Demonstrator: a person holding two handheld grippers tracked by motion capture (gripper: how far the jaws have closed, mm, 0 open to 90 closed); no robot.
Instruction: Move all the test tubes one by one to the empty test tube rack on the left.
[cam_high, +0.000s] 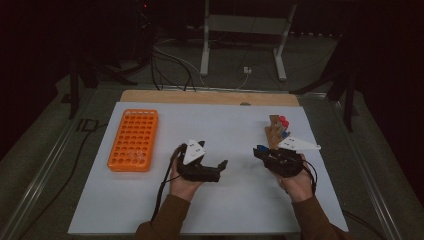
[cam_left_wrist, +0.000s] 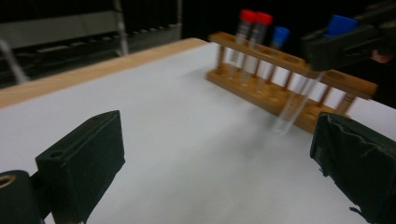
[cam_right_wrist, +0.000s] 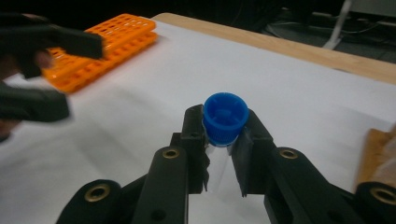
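Note:
My right gripper (cam_right_wrist: 223, 122) is shut on a clear test tube with a blue cap (cam_right_wrist: 225, 114), gripped just under the cap and held above the white mat. In the high view the right gripper (cam_high: 258, 151) is in front of the wooden tube rack (cam_high: 274, 132). The left gripper view shows the held tube (cam_left_wrist: 295, 105) hanging tilted before that wooden rack (cam_left_wrist: 280, 91), which carries two red-capped tubes (cam_left_wrist: 254, 32) and a blue-capped one (cam_left_wrist: 279, 39). My left gripper (cam_high: 222, 171) points right toward the right gripper. Its jaws (cam_left_wrist: 219, 158) stand wide open with nothing between them.
An orange plastic rack (cam_high: 133, 140) with many holes lies at the mat's left side; a few clear tubes seem to sit in its near end. The white mat (cam_high: 220, 125) covers a wooden tabletop. Cables and a stand's legs lie on the floor beyond.

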